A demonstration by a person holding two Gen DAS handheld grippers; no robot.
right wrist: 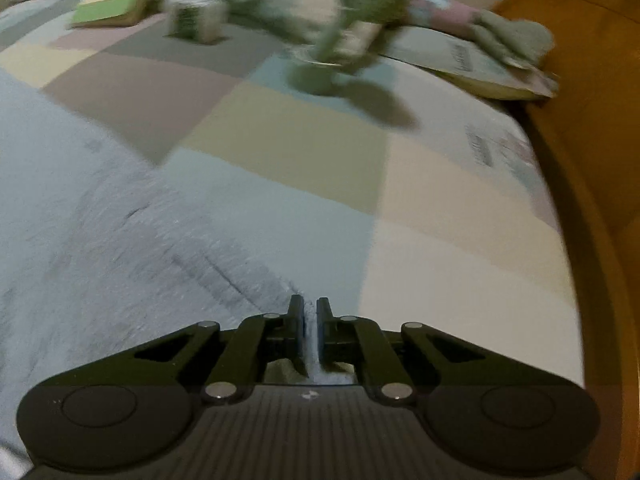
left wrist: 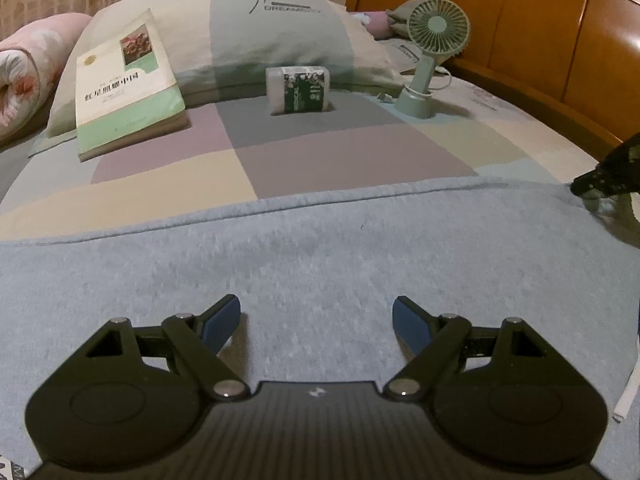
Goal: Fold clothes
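A light blue garment [left wrist: 320, 240] lies spread flat over the patchwork bedsheet [left wrist: 340, 152]. My left gripper [left wrist: 316, 320] hovers low over the cloth, open, with nothing between its blue pads [left wrist: 222, 324]. In the right wrist view, which is motion-blurred, my right gripper [right wrist: 310, 320] is shut on the garment's edge [right wrist: 120, 240], and a strip of blue cloth shows between its fingers. The right gripper's dark tip [left wrist: 608, 180] appears at the garment's far right corner in the left wrist view.
On the bed beyond the garment lie a book [left wrist: 124, 88], a tissue pack [left wrist: 300, 90] and a green desk fan [left wrist: 432, 52], all in front of a pillow [left wrist: 240, 36]. A wooden headboard [left wrist: 560, 40] bounds the right side. A rolled quilt [left wrist: 28, 76] sits at the left.
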